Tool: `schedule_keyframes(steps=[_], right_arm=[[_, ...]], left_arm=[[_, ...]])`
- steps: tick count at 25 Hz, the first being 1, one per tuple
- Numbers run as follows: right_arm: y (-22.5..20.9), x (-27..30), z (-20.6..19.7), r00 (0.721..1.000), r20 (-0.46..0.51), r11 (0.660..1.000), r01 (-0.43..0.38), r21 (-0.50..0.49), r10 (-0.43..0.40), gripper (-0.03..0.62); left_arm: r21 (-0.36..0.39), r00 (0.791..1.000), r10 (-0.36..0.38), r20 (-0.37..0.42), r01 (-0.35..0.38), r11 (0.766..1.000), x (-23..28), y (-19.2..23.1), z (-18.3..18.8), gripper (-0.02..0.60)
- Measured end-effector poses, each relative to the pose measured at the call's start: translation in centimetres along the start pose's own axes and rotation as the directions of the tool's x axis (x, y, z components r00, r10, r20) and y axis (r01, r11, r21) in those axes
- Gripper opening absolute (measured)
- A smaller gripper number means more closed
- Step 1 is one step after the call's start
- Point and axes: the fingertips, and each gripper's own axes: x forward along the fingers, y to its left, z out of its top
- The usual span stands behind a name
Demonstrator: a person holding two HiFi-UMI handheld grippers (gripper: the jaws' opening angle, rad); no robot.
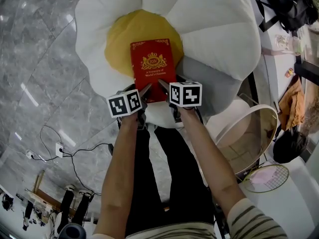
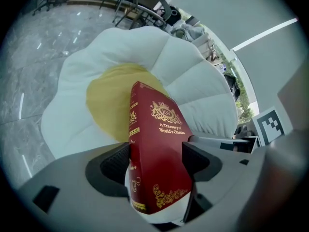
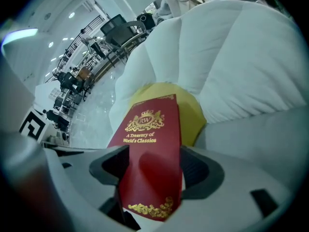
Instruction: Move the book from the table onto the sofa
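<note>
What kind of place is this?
Probably an indoor studio or office lounge: a glossy grey stone-tile floor, a large white flower-shaped cushion sofa with a yellow centre, and black office chairs beyond it.

White flower-shaped sofa (image 1: 219, 29) on grey floor (image 1: 40, 59)

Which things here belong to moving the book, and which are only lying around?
Belong to the job:
red hardcover book
white flower-shaped sofa with yellow centre
left hand-held gripper
right hand-held gripper

Lying about:
black backpack
white power strip with black cable
</note>
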Motion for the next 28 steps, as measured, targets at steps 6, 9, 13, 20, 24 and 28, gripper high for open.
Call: schedule_keyframes(steps=[6, 9, 13, 20, 24, 28], right_arm=[[0.2, 0.2, -0.3, 0.999, -0.019, 0.999, -0.037, 0.030, 0.038, 0.347], [0.3, 0.1, -0.4, 0.999, -0.016, 0.998, -0.050, 0.033, 0.051, 0.329], [0.8, -0.3, -0.6, 0.998, -0.010, 0.998, -0.057, 0.035, 0.058, 0.227], [2.9, -2.4, 0.0, 0.996, 0.012, 0.996, -0.085, 0.016, 0.085, 0.127], [4.4, -4.5, 0.9, 0.995, 0.038, 0.995, -0.096, 0.006, 0.096, 0.094], [6.2, -7.0, 1.6, 0.991, 0.067, 0.993, -0.120, -0.006, 0.120, 0.054]], left_arm=[[-0.045, 0.999, -0.053, 0.005, 0.053, 0.998, 0.4, -0.6, -0.3, 0.238], [-0.043, 0.998, -0.056, 0.012, 0.056, 0.997, 0.3, -0.7, -0.4, 0.238], [-0.028, 0.998, -0.057, 0.021, 0.058, 0.998, -0.5, -1.1, -0.5, 0.229], [0.003, 0.993, -0.097, 0.061, 0.097, 0.995, -3.3, -3.5, 0.5, 0.162], [0.031, 0.989, -0.123, 0.085, 0.121, 0.992, -5.6, -5.3, 1.1, 0.092], [0.066, 0.986, -0.132, 0.105, 0.126, 0.990, -8.1, -7.1, 1.6, 0.052]])
